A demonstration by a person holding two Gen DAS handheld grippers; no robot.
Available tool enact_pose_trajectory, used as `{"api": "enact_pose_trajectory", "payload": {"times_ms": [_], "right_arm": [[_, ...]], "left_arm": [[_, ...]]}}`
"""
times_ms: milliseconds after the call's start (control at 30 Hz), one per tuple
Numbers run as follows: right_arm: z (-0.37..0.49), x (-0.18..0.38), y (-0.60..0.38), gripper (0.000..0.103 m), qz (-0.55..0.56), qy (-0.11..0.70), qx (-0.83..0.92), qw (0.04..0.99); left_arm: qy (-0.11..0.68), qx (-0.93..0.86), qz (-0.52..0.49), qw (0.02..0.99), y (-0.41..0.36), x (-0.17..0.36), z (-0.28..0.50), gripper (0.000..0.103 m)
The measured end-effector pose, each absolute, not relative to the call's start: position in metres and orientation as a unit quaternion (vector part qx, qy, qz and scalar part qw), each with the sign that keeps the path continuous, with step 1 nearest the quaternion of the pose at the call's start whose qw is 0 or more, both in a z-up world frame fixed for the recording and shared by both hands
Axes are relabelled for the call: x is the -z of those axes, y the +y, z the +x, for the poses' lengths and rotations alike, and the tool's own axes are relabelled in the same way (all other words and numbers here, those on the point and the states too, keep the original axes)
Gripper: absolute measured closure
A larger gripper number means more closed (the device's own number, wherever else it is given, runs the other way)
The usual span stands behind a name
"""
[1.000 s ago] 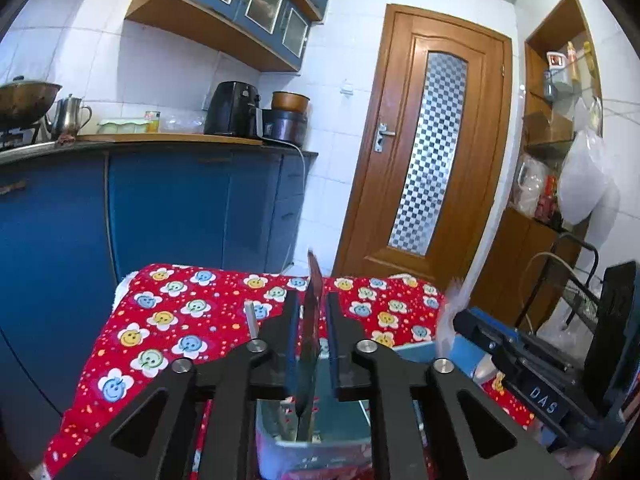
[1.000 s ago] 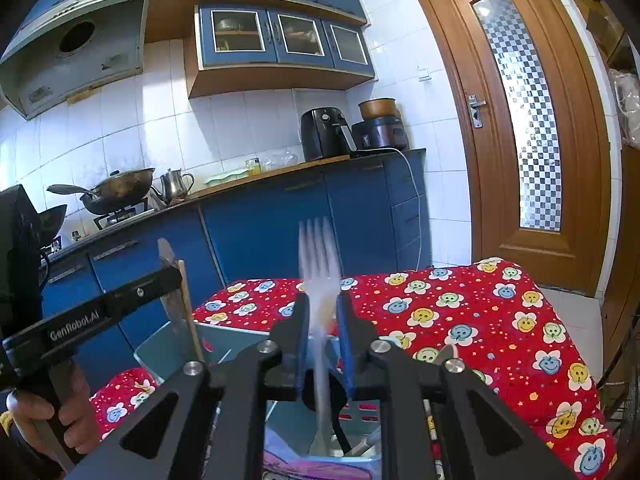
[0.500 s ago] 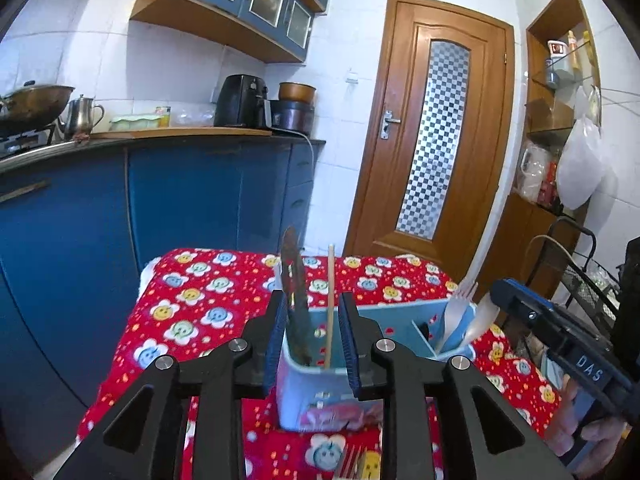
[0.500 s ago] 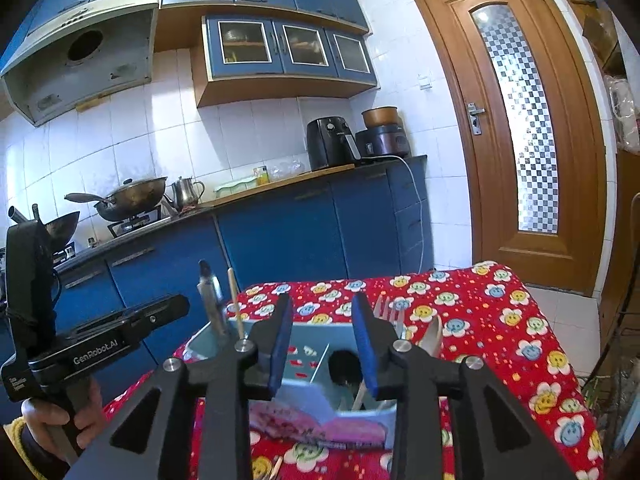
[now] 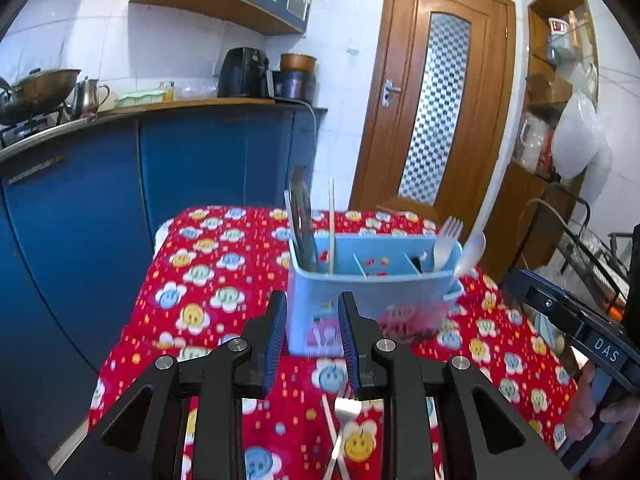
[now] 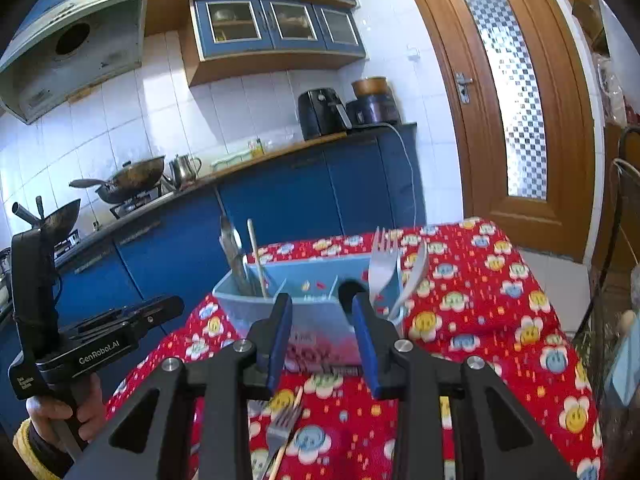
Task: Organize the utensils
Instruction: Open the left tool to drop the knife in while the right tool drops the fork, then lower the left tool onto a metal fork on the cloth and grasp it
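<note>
A light blue divided utensil holder stands on the red flowered tablecloth. Its left compartment holds a dark knife and a chopstick. Its right end holds a white fork and a white spoon. My left gripper is open and empty, just in front of the holder. My right gripper is open and empty, also in front of it. A metal fork and a chopstick lie on the cloth below the grippers.
Blue kitchen cabinets with a counter stand behind the table. A wooden door is at the back right. A wire rack stands right of the table. Woks sit on the stove at left.
Both grippers have let go of their utensils and pulled back from the holder. The knife and the white fork now stand in the holder. Both jaws have opened wider.
</note>
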State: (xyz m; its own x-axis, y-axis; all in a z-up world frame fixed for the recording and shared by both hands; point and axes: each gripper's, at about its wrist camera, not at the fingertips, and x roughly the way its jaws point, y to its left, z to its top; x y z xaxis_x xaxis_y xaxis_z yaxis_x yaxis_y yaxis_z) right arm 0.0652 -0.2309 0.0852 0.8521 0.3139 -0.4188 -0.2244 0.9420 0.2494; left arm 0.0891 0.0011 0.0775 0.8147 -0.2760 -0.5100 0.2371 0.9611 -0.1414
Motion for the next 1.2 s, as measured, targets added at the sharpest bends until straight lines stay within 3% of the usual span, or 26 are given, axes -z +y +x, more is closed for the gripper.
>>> {"api": "enact_pose_trajectory", "payload": {"times_ms": [700,1200], "right_arm": [[0.013,-0.039,-0.251,0.064,0.130,0.319,-0.112,0.932],[0.002,-0.018,-0.268,0.061,0.147,0.344,-0.099,0.922]], "left_arm": [[0.380,0.128,-0.013,0.916,0.002,-0.020,0.052,0.076],[0.438,0.142,0.062,0.886,-0.011,0.004,0.046,0.076]]}}
